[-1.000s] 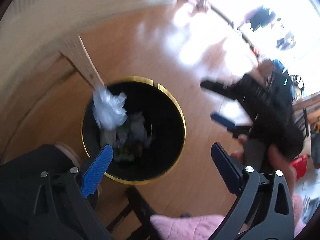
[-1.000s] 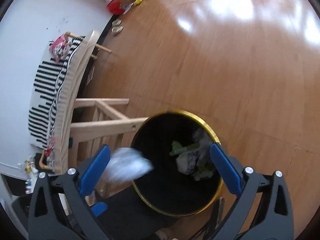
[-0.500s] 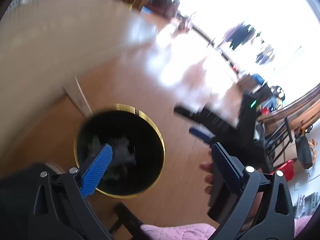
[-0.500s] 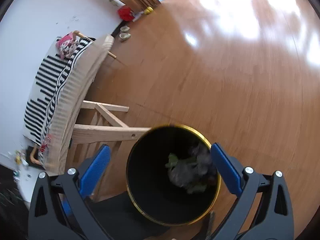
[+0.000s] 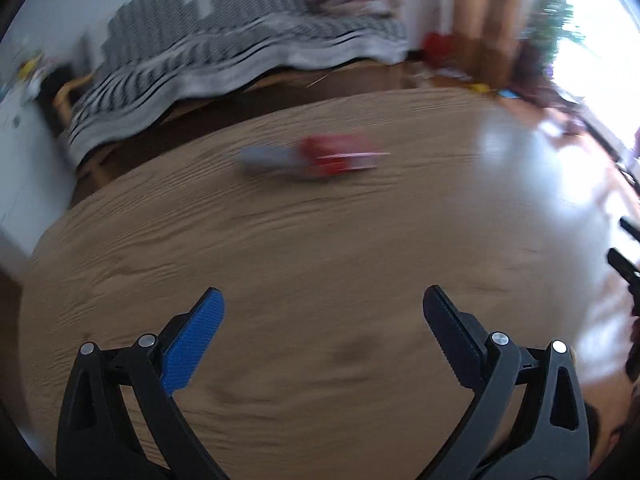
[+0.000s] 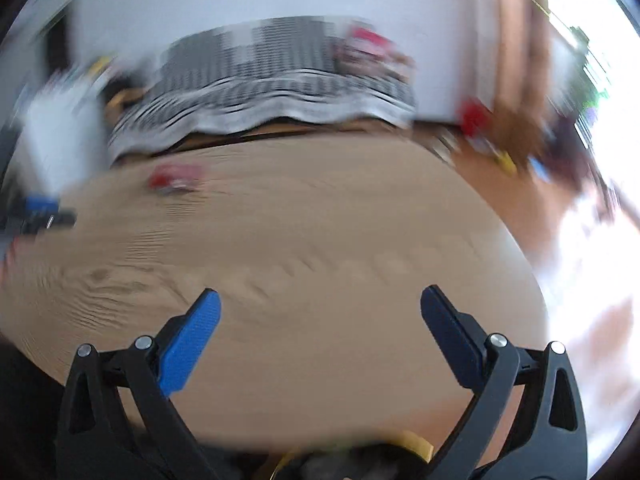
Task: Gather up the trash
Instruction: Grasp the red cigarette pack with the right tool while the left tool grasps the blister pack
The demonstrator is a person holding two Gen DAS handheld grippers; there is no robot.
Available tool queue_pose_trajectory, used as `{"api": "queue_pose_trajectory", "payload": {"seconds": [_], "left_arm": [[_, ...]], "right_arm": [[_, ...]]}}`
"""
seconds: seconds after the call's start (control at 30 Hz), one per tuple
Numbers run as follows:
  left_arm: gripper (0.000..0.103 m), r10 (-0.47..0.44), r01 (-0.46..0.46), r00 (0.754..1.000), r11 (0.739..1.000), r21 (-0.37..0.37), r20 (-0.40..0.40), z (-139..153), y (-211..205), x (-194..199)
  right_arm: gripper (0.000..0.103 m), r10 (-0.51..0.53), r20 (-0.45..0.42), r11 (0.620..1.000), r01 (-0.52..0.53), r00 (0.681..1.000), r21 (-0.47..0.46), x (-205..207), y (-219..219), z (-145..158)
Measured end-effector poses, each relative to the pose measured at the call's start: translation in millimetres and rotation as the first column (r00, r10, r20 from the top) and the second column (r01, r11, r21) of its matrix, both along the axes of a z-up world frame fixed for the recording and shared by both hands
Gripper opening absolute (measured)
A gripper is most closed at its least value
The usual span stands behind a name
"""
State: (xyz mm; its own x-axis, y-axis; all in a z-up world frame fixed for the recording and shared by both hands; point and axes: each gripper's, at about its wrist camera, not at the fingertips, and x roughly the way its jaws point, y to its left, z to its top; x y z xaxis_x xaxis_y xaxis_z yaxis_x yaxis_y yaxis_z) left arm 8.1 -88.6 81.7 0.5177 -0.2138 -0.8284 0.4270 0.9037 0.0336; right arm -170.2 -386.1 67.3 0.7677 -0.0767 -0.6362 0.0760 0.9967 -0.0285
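A blurred red and grey wrapper (image 5: 316,158) lies on the round wooden table (image 5: 280,260), well ahead of my left gripper (image 5: 322,304), which is open and empty above the near part of the table. The wrapper also shows in the right wrist view (image 6: 174,178) at the table's far left. My right gripper (image 6: 320,306) is open and empty over the table (image 6: 320,232). The gold rim of the black bin (image 6: 416,440) peeks out below the table's near edge. The other gripper (image 6: 36,212) shows at the left edge.
A sofa with a black-and-white striped blanket (image 5: 240,44) stands behind the table against the white wall. Red items (image 5: 438,44) lie on the floor near wooden posts. Bright window light falls on the floor at the right (image 5: 580,168).
Both grippers have swung up from above the bin to face the table and sofa. The clear plastic piece seen falling a second ago is gone into the bin. Both views are motion-blurred.
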Motion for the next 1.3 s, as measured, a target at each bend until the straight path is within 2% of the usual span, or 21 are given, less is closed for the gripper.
{"api": "queue_pose_trajectory", "payload": {"seconds": [0.07,0.13,0.23,0.33,0.4,0.5,0.63,0.7,0.73,0.77,0.8,0.9,0.93,0.97,1.0,1.03,1.07,1.1,1.13,1.23,1.3], "left_arm": [[0.097,0.037,-0.037,0.999,0.999,0.008,-0.016,-4,20,28],[0.097,0.014,-0.013,0.999,1.0,0.023,-0.031,-9,30,51],[0.097,-0.079,0.083,0.995,0.995,0.052,-0.067,-20,32,92],[0.097,-0.237,0.244,0.966,0.967,0.068,-0.099,-31,22,133],[0.097,-0.345,0.356,0.933,0.928,0.114,-0.1,-41,15,153],[0.096,-0.464,0.474,0.881,0.858,0.196,-0.096,-57,-1,178],[0.096,-0.58,0.594,0.804,0.773,0.223,-0.128,-71,-19,208],[0.097,-0.66,0.681,0.732,0.697,0.225,-0.169,-82,-30,214],[0.097,-0.683,0.702,0.712,0.684,0.199,-0.166,-81,-31,218],[0.097,-0.706,0.728,0.685,0.658,0.192,-0.179,-81,-36,222],[0.097,-0.714,0.737,0.676,0.65,0.186,-0.183,-81,-41,223],[0.093,-0.731,0.759,0.651,0.632,0.154,-0.207,-80,-53,228],[0.086,-0.735,0.765,0.642,0.633,0.119,-0.218,-80,-54,228],[0.084,-0.735,0.762,0.641,0.643,0.071,-0.223,-81,-54,229],[0.082,-0.734,0.759,0.646,0.647,0.073,-0.211,-80,-55,229],[0.071,-0.736,0.759,0.646,0.648,0.065,-0.201,-78,-55,226],[0.054,-0.74,0.76,0.645,0.648,0.058,-0.188,-74,-54,222],[0.04,-0.737,0.756,0.651,0.652,0.059,-0.184,-72,-53,217],[0.038,-0.73,0.75,0.656,0.659,0.055,-0.192,-71,-51,213],[0.028,-0.73,0.754,0.65,0.654,0.057,-0.212,-69,-52,195],[0.028,-0.721,0.747,0.659,0.66,0.074,-0.214,-68,-53,180]], "right_arm": [[0.097,0.113,-0.02,0.992,-0.114,0.993,-0.054,50,31,-1],[0.097,0.238,-0.062,0.968,-0.242,0.969,-0.068,101,64,-6],[0.097,0.379,-0.113,0.915,-0.39,0.919,-0.105,170,105,-17],[0.097,0.464,-0.182,0.848,-0.494,0.867,-0.194,224,139,-34],[0.097,0.526,-0.222,0.778,-0.57,0.821,-0.266,250,154,-45],[0.097,0.575,-0.244,0.714,-0.625,0.781,-0.316,272,164,-52],[0.097,0.638,-0.266,0.633,-0.689,0.722,-0.352,295,173,-56],[0.097,0.654,-0.309,0.587,-0.721,0.69,-0.369,307,179,-61],[0.097,0.662,-0.325,0.567,-0.734,0.676,-0.373,310,181,-63],[0.097,0.673,-0.341,0.545,-0.752,0.656,-0.371,314,183,-65],[0.097,0.683,-0.347,0.533,-0.763,0.643,-0.366,316,184,-65],[0.095,0.713,-0.365,0.522,-0.8,0.599,-0.295,328,185,-62],[0.093,0.719,-0.37,0.521,-0.808,0.589,-0.274,332,185,-61],[0.089,0.725,-0.38,0.508,-0.819,0.574,-0.267,335,186,-62],[0.083,0.727,-0.389,0.5,-0.824,0.567,-0.266,335,188,-63],[0.066,0.731,-0.404,0.49,-0.835,0.55,-0.251,337,191,-66],[0.047,0.737,-0.395,0.503,-0.836,0.548,-0.222,340,191,-65],[0.032,0.723,-0.391,0.531,-0.82,0.57,-0.214,341,190,-64],[0.033,0.706,-0.399,0.566,-0.805,0.584,-0.178,343,188,-64],[0.033,0.69,-0.398,0.6,-0.785,0.604,-0.151,335,185,-62],[0.033,0.677,-0.399,0.621,-0.771,0.618,-0.141,327,186,-60]]}}
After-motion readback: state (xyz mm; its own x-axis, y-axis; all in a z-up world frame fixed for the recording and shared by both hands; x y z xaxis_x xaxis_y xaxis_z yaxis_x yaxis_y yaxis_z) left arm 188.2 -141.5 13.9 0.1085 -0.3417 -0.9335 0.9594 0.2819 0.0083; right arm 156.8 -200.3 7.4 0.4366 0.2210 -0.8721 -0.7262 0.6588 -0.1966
